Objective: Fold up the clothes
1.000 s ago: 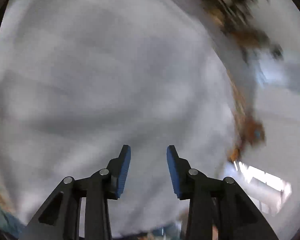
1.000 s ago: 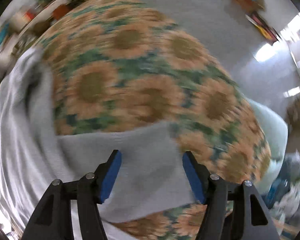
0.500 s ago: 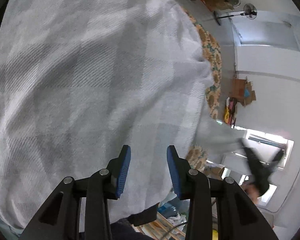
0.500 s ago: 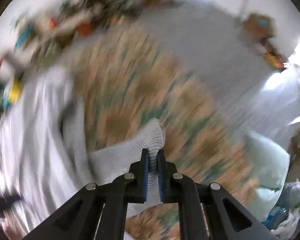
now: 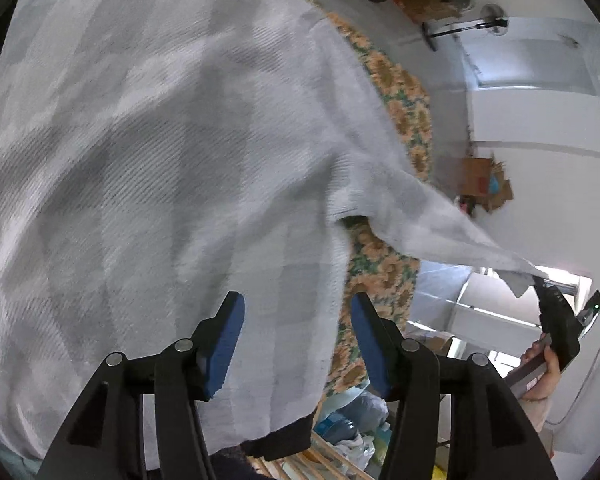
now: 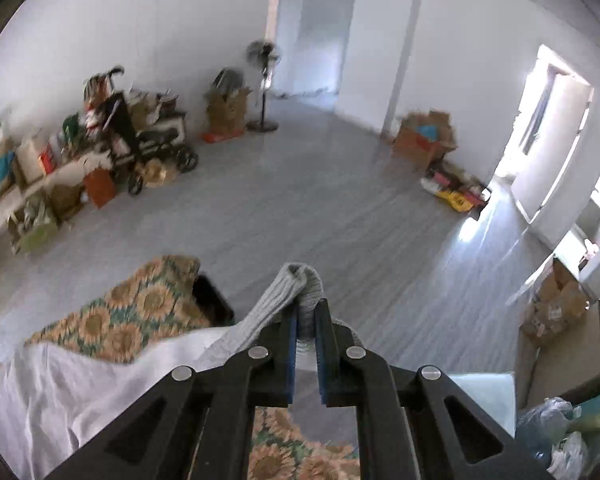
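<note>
The jaws of the right gripper (image 6: 306, 316) are clamped on the ribbed cuff of a pale grey checked knit garment (image 5: 160, 152), low in the centre of the right wrist view. The left gripper (image 5: 296, 344) has just been opening its jaws; they stand apart above the cloth, pads clear of it. The garment fills the left wrist view, spread over a sunflower-print cover (image 5: 396, 92), its sleeve stretched to the right. It looks soft, light and limp; hems and cuffs seem the best holds.
</note>
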### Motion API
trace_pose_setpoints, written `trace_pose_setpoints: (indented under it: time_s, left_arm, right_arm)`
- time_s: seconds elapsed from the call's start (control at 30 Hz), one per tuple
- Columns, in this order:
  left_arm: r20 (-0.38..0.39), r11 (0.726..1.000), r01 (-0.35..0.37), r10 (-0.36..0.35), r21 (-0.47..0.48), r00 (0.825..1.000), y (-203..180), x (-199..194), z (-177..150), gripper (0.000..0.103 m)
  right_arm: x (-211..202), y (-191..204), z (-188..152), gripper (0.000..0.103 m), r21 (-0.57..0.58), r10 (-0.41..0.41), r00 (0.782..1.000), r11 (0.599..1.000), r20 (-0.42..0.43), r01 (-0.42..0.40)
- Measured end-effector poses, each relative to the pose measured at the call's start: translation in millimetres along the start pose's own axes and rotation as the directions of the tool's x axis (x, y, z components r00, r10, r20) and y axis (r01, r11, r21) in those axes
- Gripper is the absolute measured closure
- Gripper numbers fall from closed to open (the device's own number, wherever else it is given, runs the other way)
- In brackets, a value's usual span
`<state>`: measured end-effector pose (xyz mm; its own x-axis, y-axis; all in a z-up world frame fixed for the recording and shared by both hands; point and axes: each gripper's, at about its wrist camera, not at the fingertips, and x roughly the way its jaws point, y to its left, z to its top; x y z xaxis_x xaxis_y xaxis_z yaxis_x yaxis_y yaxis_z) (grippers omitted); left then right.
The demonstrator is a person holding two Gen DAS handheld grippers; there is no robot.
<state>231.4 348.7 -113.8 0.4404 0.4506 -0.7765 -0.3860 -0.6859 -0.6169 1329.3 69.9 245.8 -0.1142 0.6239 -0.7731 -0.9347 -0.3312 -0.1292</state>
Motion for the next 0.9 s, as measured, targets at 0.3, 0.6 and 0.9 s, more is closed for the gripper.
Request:
trace_pose_setpoints:
  time_s: [0.3,0.6,0.9]
  left_arm:
    - [-0.010,0.992,-0.041,0.040,-0.123,0.999,31.4,5.2,-1.5,0.047]
    - [0.280,0.901,0.038,0.094,-0.431,0.955,127.4,-74.0,-15.7,0.047]
    - [0.328,0.888,0.134,0.020,-0.440,0.944,194.0,-126.2,-40.9,0.047]
  right_arm:
    - [39.5,100.3,-61.6,0.094,0.004,0.159,0.985,0.987,-0.066,-0.159]
    - [-93.7,334.8,-125.1,0.090,-0.309,0.814,0.550,0.483,-0.188,-0.819]
    - [-90.1,362.0,-150.4,0.043,-0.355,0.682,0.665,0.567,-0.305,-0.744]
